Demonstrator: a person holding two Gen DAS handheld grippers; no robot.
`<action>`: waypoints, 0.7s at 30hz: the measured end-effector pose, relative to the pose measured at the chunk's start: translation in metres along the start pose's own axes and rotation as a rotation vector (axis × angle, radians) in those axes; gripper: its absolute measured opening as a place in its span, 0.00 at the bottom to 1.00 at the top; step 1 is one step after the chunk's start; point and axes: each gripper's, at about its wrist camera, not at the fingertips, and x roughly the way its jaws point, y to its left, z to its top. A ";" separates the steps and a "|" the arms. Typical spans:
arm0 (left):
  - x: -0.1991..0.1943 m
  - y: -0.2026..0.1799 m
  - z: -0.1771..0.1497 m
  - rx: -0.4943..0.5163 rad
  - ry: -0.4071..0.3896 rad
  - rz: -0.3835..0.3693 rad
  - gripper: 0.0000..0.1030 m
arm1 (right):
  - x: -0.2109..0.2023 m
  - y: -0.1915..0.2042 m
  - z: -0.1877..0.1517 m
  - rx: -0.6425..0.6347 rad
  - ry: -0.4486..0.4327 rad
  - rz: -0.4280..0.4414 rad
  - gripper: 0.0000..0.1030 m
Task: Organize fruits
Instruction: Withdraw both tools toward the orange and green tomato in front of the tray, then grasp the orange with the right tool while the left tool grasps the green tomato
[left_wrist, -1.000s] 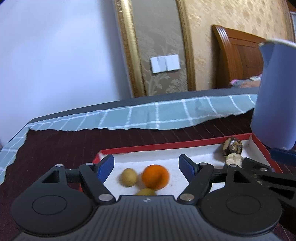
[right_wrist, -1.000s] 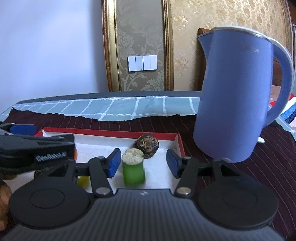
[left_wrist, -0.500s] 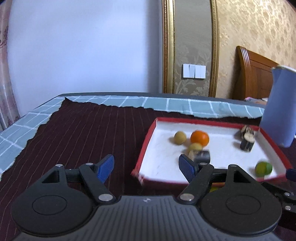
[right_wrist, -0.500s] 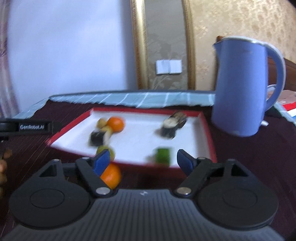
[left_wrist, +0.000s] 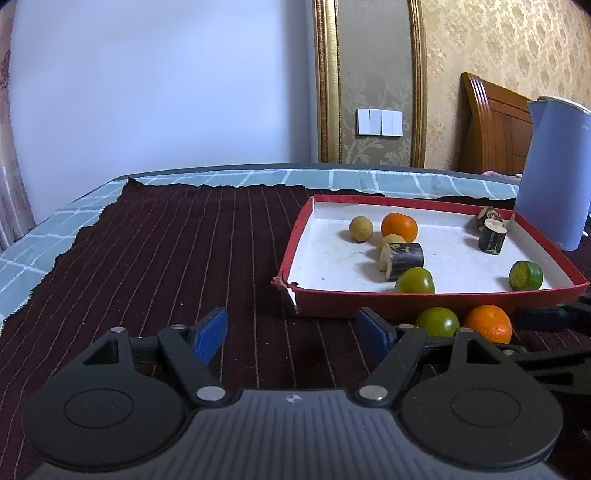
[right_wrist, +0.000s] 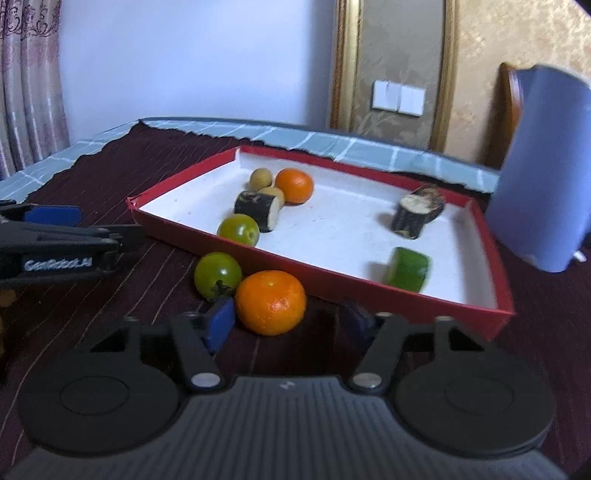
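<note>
A red-rimmed white tray (left_wrist: 291, 242) (right_wrist: 495, 258) holds an orange (left_wrist: 399, 226), small yellow fruits (left_wrist: 361, 229), dark cane pieces (left_wrist: 402, 257), a green fruit (left_wrist: 414, 280) and a green cane piece (right_wrist: 407, 269). An orange (right_wrist: 270, 302) (left_wrist: 487, 323) and a green fruit (right_wrist: 218, 275) (left_wrist: 437, 321) lie on the cloth before the tray. My right gripper (right_wrist: 288, 323) is open, with the loose orange between its fingers' tips. My left gripper (left_wrist: 293, 332) is open and empty over the cloth, left of the tray.
A blue kettle (left_wrist: 550, 170) (right_wrist: 539, 173) stands right of the tray. A dark striped cloth (left_wrist: 166, 240) covers the table over a checked blue cloth (left_wrist: 37, 243). Wall, light switches and a wooden headboard (left_wrist: 491, 125) are behind.
Both grippers have pulled back from over the tray and lowered. The whole tray and two loose fruits before it have come into view. The right gripper now frames the loose orange.
</note>
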 end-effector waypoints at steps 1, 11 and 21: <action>0.000 0.000 -0.001 0.003 0.002 0.000 0.75 | 0.006 -0.001 0.001 0.004 0.013 0.010 0.52; 0.001 -0.037 -0.004 0.124 0.020 -0.161 0.74 | -0.017 -0.012 -0.011 0.032 -0.026 -0.047 0.38; 0.029 -0.074 0.003 0.182 0.095 -0.206 0.67 | -0.025 -0.049 -0.025 0.158 -0.033 -0.059 0.38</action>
